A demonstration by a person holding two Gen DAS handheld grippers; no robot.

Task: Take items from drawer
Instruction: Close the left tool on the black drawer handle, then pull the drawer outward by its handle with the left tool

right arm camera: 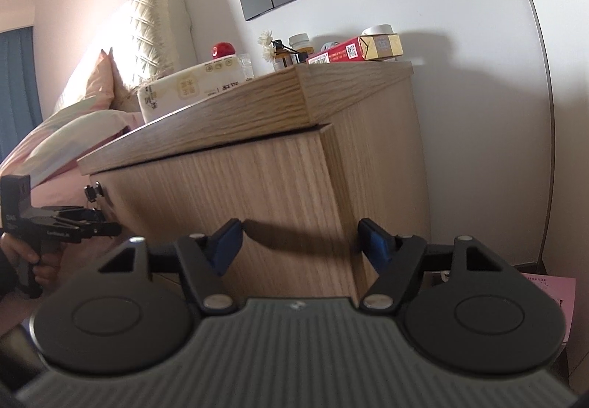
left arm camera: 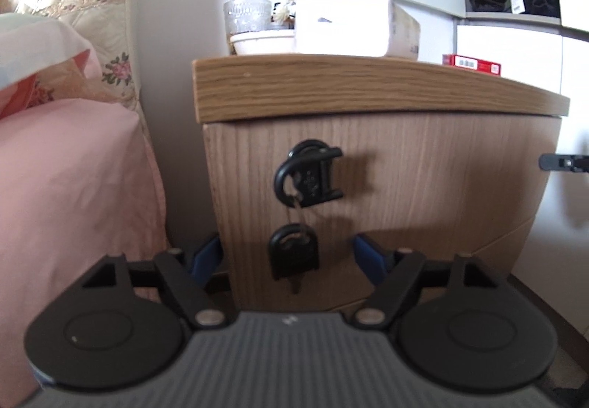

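Two hand-held grippers we hold gape wide, empty: our left hand-held gripper (left arm camera: 289, 257) faces the shut drawer front (left arm camera: 405, 194) below its key (left arm camera: 307, 174); our right hand-held gripper (right arm camera: 300, 242) straddles the nightstand's corner (right arm camera: 331, 187).

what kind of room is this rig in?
Most likely a bedroom: a bed with pink sheet and quilted headboard beside a wooden nightstand, whose closed drawer front has keys hanging from its lock.

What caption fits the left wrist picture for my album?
Open left gripper faces the closed wooden drawer, black keys dangling from its lock.
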